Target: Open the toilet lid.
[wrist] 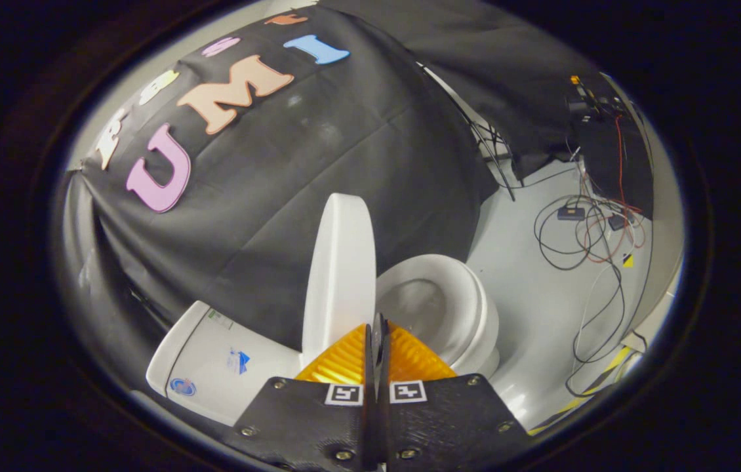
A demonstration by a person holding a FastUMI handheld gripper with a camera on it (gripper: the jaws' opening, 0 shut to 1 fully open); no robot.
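Observation:
A white toilet stands just ahead of my fingers. Its lid [339,275] is raised and stands edge-on, nearly upright, between the tank [213,357] on its left and the open bowl with its seat [439,305] on its right. My gripper [376,328] is shut, the two fingers pressed together with nothing between them. The fingertips sit just at the lid's lower edge, where it hinges; whether they touch it I cannot tell. The tank bears small stickers on its top.
Black cloth hangs behind the toilet. To the right of the bowl lies pale floor [541,314] with loose cables [590,242] and small boxes. A yellow-and-black tape strip [597,380] marks the floor near the right side.

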